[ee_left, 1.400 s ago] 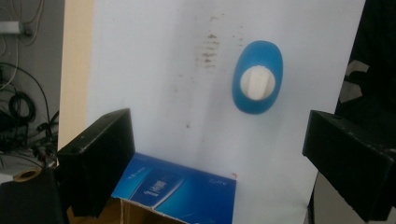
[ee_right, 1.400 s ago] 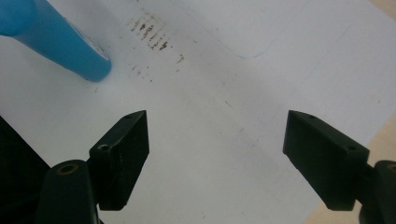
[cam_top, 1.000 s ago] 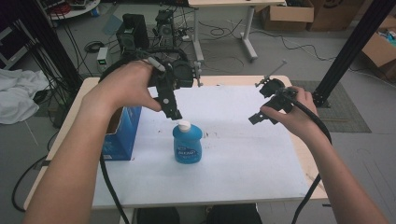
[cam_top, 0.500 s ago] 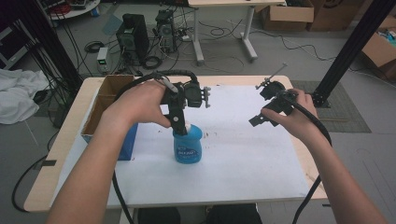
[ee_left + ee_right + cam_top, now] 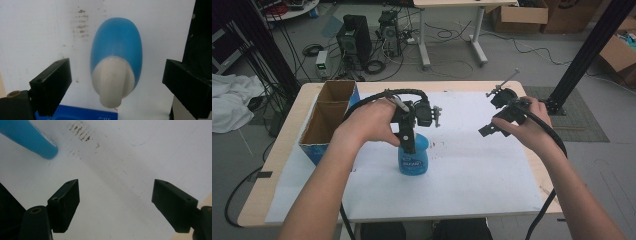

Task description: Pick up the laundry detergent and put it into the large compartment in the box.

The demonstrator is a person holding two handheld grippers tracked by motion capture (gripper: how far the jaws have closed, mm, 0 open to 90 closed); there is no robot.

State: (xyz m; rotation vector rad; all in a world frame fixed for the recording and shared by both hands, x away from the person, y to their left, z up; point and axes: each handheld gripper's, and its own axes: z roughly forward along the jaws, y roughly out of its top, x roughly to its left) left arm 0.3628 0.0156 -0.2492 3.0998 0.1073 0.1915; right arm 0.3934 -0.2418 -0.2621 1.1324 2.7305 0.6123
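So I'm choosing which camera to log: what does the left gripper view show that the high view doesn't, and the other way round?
Left gripper view: the bottle's white cap between the left tongs, jaws wide apart, not touching it.

High view: the open cardboard box, the right tongs held apart from the bottle, both forearms, and the table.

Both: the blue bottle upright on the white sheet.
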